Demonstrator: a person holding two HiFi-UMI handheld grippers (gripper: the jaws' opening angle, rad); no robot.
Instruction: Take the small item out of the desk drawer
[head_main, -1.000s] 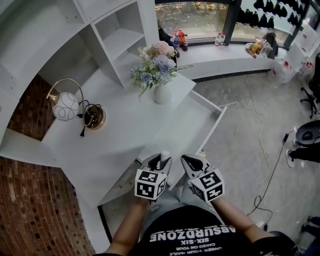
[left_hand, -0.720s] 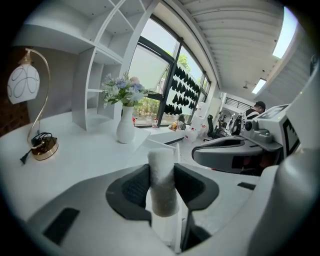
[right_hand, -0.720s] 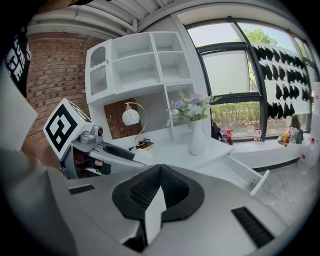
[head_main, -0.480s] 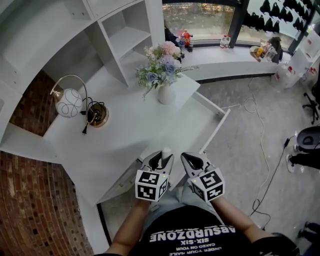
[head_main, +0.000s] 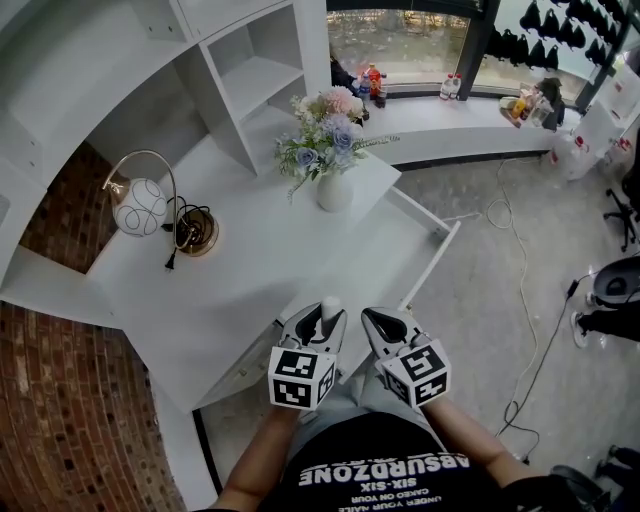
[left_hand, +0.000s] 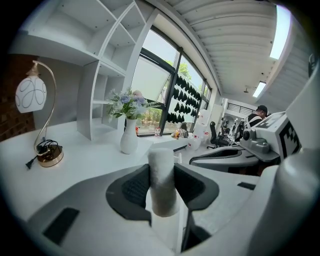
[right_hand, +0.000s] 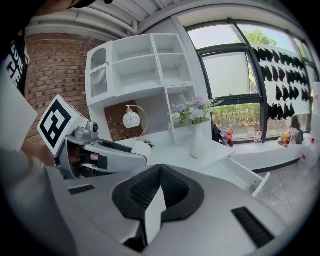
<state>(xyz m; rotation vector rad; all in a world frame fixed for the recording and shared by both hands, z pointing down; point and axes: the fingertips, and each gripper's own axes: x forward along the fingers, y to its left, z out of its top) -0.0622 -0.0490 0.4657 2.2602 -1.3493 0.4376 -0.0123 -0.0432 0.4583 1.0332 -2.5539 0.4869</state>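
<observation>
Left gripper (head_main: 324, 319) clamps a small white cylinder (left_hand: 162, 180), seemingly fuzzy-surfaced; right gripper (head_main: 375, 321) closed, empty.

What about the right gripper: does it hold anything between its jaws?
No, the right gripper view shows the right gripper with its jaws closed together and nothing between them.

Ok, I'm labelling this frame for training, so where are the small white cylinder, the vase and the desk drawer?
small white cylinder (left_hand: 162, 180): left gripper view, middle of its side.
vase (head_main: 334, 190): head view, its white belly.
desk drawer (head_main: 434, 258): head view, its front rim.
</observation>
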